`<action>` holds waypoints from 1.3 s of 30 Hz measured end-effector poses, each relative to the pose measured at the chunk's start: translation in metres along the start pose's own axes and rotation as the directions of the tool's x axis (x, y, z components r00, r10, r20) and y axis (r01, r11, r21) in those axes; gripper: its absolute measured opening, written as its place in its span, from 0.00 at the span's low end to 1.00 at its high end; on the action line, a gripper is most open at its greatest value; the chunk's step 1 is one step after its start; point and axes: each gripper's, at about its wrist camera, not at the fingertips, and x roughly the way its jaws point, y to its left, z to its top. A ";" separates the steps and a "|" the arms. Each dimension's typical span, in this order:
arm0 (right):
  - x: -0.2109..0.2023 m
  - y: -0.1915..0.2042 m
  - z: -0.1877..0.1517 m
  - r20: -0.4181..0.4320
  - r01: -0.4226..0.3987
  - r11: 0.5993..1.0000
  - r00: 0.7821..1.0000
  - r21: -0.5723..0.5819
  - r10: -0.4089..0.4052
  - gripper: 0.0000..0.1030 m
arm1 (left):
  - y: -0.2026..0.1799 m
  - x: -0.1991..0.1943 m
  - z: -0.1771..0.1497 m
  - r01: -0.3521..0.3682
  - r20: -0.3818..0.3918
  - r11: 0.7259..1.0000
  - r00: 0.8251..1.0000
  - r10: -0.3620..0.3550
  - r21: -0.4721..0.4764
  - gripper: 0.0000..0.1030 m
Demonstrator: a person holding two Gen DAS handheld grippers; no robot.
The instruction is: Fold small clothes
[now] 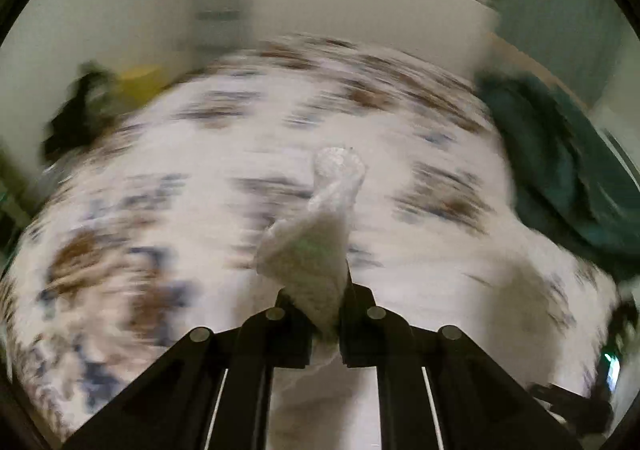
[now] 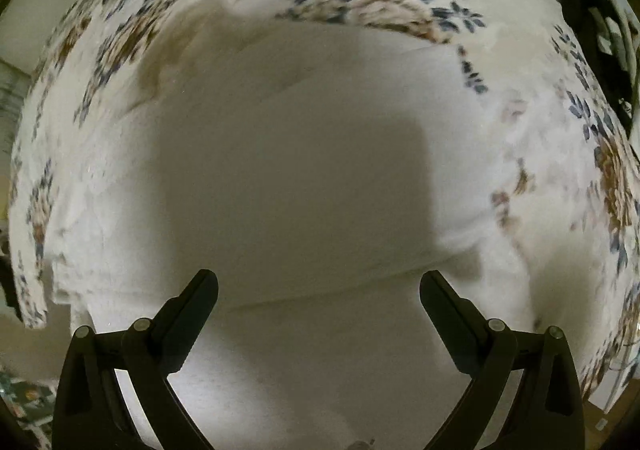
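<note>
While our left gripper [image 1: 316,304] has its jaws pinched narrow on a bunched, twisted fold of the small white knitted garment [image 1: 320,234], the cloth rises off the bed in a rope-like tail ahead of the jaws. Our right gripper [image 2: 319,284] hovers with its jaws wide and holding nothing, poised just above the flat white spread of the same garment [image 2: 304,153], as far as we can tell. Beneath lies the cream bedspread with blue and brown flowers [image 2: 384,5], and a dark green cloth [image 1: 560,153] sits at its far edge. We judge the fold is mid-way. The left view is heavily smeared, which suggests a fast swing; the thin pinch could slip, or the lifted corner could land twisted and leave a crooked, lumpy fold. With nothing pinning the flat part, the whole piece might drag across the bedspread.
</note>
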 end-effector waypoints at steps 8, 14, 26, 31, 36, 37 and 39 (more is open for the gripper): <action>0.012 -0.123 0.046 -0.041 0.009 0.994 0.999 0.112 -0.004 0.99 | -0.262 0.077 -0.085 0.279 -0.243 0.923 0.946 -0.217 0.265 0.07; 0.013 -0.204 0.061 -0.072 -0.017 0.985 0.997 0.173 0.030 0.99 | -0.358 0.095 -0.140 0.299 -0.369 0.873 0.917 -0.150 0.386 0.13; -0.022 -0.238 0.093 -0.022 -0.363 0.897 0.925 0.253 0.380 0.99 | -0.220 0.038 -0.118 0.001 -0.161 0.981 0.986 0.031 0.195 0.84; 0.014 -0.175 0.119 -0.124 -0.397 0.908 0.902 0.133 0.413 0.99 | -0.128 0.040 -0.143 -0.198 -0.215 0.973 0.951 0.220 0.122 0.84; 0.058 -0.121 0.121 -0.221 -0.321 0.947 0.924 -0.001 0.313 0.08 | -0.074 0.046 -0.173 -0.253 -0.290 0.966 0.921 0.259 0.057 0.84; 0.053 -0.113 0.121 -0.203 -0.302 0.952 0.936 -0.054 0.286 0.08 | -0.070 0.047 -0.179 -0.250 -0.295 0.967 0.921 0.253 0.049 0.84; 0.038 -0.114 0.127 -0.165 -0.297 0.952 0.945 -0.079 0.281 0.12 | -0.062 0.047 -0.186 -0.244 -0.305 0.969 0.921 0.244 0.040 0.84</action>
